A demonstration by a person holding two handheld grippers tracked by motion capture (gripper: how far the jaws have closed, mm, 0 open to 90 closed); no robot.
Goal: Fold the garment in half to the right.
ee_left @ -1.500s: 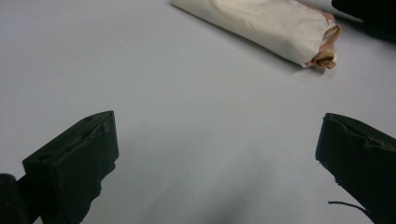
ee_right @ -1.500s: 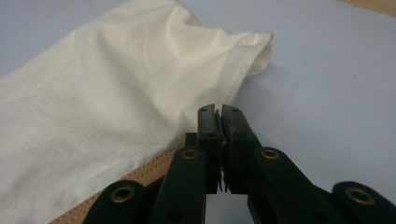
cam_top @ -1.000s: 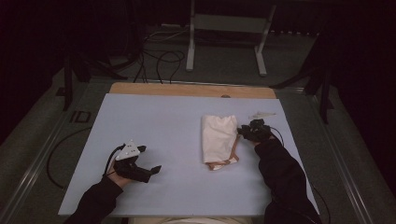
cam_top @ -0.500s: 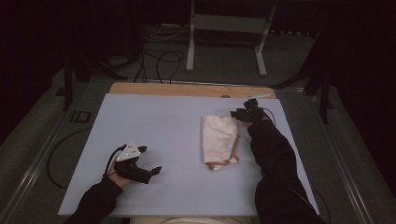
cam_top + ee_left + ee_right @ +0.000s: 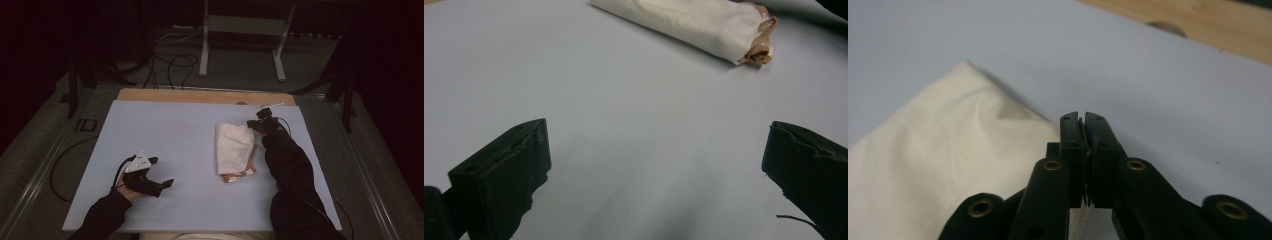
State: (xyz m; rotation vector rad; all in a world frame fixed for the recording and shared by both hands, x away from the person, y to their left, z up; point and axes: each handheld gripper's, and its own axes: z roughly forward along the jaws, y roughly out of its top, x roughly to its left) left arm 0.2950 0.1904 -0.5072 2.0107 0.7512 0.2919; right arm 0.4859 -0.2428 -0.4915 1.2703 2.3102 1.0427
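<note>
A folded cream cloth (image 5: 234,145) with a brown edge at its near end lies right of centre on the pale blue sheet (image 5: 175,130). My right gripper (image 5: 255,125) sits at the cloth's far right corner. In the right gripper view its jaws (image 5: 1083,120) have just been closing and now meet, with the cloth (image 5: 938,165) running under them and a white sliver showing between them. My left gripper (image 5: 162,171) rests on the sheet at the near left, well apart from the cloth. In the left gripper view it (image 5: 656,145) is wide open and empty, with the cloth (image 5: 694,25) farther off.
A wooden strip (image 5: 200,96) borders the sheet's far edge. Beyond the table a metal stand (image 5: 240,50) and loose cables (image 5: 165,60) sit on the dark floor. The person's dark sleeve (image 5: 285,165) lies along the cloth's right side.
The right hand has moved away from the person, from the cloth's right side to its far right corner, and its jaws have come together. The left hand has stayed put.
</note>
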